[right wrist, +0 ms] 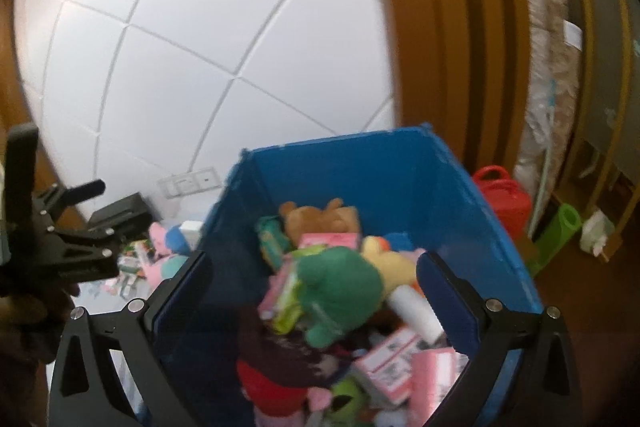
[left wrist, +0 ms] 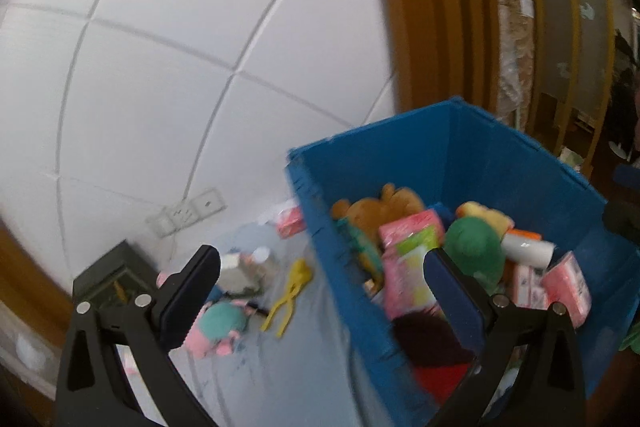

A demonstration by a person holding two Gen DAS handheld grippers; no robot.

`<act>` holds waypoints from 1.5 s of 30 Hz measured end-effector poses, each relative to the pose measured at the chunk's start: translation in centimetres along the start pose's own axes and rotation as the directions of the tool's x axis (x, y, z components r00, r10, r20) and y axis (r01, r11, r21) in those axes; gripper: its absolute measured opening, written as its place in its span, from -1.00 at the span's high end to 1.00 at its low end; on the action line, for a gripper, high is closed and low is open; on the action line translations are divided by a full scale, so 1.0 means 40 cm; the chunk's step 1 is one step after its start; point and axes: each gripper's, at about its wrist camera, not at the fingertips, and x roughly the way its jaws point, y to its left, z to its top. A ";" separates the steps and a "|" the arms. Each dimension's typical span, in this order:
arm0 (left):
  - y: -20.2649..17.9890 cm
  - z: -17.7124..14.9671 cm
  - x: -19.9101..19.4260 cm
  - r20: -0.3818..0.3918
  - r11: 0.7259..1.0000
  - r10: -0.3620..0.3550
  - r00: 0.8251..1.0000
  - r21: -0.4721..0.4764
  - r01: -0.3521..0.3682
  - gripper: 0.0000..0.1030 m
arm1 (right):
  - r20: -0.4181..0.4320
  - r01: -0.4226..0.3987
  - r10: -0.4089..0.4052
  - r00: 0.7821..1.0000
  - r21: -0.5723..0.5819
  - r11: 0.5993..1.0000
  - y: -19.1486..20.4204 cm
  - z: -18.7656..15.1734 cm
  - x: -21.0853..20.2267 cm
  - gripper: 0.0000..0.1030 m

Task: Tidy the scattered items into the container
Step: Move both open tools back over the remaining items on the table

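Two grippers, both jaws spread wide, nothing between pads. Left gripper (left wrist: 320, 287) straddles near wall of blue crate (left wrist: 500, 155); right gripper (right wrist: 316, 287) hangs over crate's inside. Crate holds jumble: green plush (right wrist: 340, 283), brown plush (right wrist: 320, 215), white tube (right wrist: 412, 311), pink packets (left wrist: 412, 231) (blurred). Outside on pale floor: teal-and-pink plush (left wrist: 220, 327), yellow clip (left wrist: 292, 291), pink packet (left wrist: 290, 221) beside crate wall.

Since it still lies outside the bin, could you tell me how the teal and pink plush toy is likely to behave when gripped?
The plush toy looks soft and stuffed, so it would probably squash between the pads and weigh little. Its rounded body may sag or slip unless gripped near the middle.
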 end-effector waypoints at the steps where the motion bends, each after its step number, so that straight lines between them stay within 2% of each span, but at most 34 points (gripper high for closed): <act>1: 0.028 -0.018 -0.005 -0.006 1.000 0.007 1.000 -0.012 -0.007 -1.00 | -0.003 -0.008 0.008 1.000 -0.008 1.000 0.022 -0.001 0.004 -1.00; 12: 0.303 -0.180 -0.054 -0.047 0.989 0.096 0.994 -0.104 -0.101 -1.00 | -0.046 -0.089 0.084 0.995 -0.109 0.990 0.301 -0.013 0.057 -1.00; 17: 0.455 -0.295 -0.045 -0.113 0.975 0.142 0.983 -0.158 -0.159 -1.00 | -0.088 -0.129 0.117 0.989 -0.153 0.980 0.442 -0.034 0.110 -1.00; 24: 0.608 -0.452 0.007 -0.207 0.955 0.180 0.962 -0.197 -0.222 -1.00 | -0.148 -0.164 0.138 0.979 -0.181 0.970 0.614 -0.085 0.220 -1.00; 31: 0.739 -0.612 0.104 -0.272 0.937 0.186 0.944 -0.241 -0.254 -1.00 | -0.227 -0.186 0.141 0.963 -0.188 0.964 0.759 -0.151 0.385 -1.00; 37: 0.841 -0.738 0.228 -0.282 0.902 0.175 0.943 -0.338 -0.269 -1.00 | -0.295 -0.195 0.139 0.945 -0.173 0.965 0.839 -0.232 0.575 -1.00; 41: 0.891 -0.809 0.349 -0.304 0.875 0.153 0.940 -0.400 -0.272 -1.00 | -0.332 -0.193 0.122 0.935 -0.189 0.963 0.875 -0.291 0.711 -1.00; 45: 0.915 -0.850 0.469 -0.315 0.870 0.158 0.936 -0.403 -0.282 -1.00 | -0.348 -0.161 0.080 0.934 -0.210 0.964 0.881 -0.337 0.823 -1.00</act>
